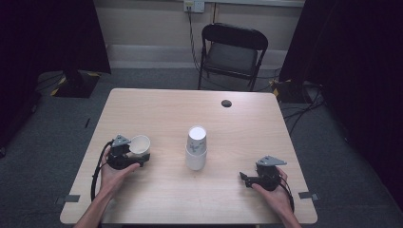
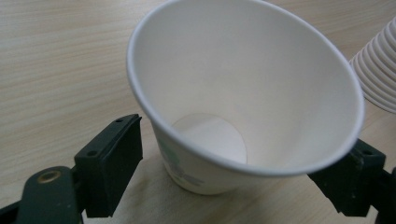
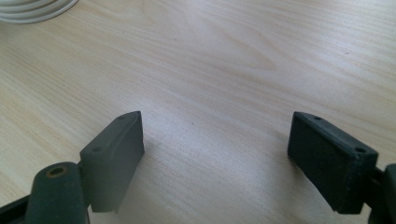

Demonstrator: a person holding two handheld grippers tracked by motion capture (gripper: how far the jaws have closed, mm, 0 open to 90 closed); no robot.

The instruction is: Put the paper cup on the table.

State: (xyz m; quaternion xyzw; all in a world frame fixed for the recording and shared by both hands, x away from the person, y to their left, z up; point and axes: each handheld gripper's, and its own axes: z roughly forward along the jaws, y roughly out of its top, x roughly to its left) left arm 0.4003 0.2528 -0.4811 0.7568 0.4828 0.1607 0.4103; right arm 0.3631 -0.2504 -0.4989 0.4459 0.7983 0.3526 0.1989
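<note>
A single white paper cup (image 1: 139,144) stands upright on the wooden table (image 1: 247,128) at the left. In the left gripper view the cup (image 2: 243,93) sits mouth up between the jaws of my left gripper (image 2: 233,163). A gap shows between the left pad (image 2: 114,163) and the cup's wall, while the other pad is partly hidden under the rim. An upside-down stack of white cups (image 1: 196,147) stands mid-table, and its edge (image 2: 378,70) also appears to the right of the cup. My right gripper (image 1: 244,178) rests low at the table's right, jaws wide with bare wood between them (image 3: 215,154).
A black folding chair (image 1: 233,52) stands beyond the far edge. A dark round hole (image 1: 226,103) is set in the tabletop near the back. The rim of the stack (image 3: 32,9) shows at the top left of the right gripper view. Dark curtains flank both sides.
</note>
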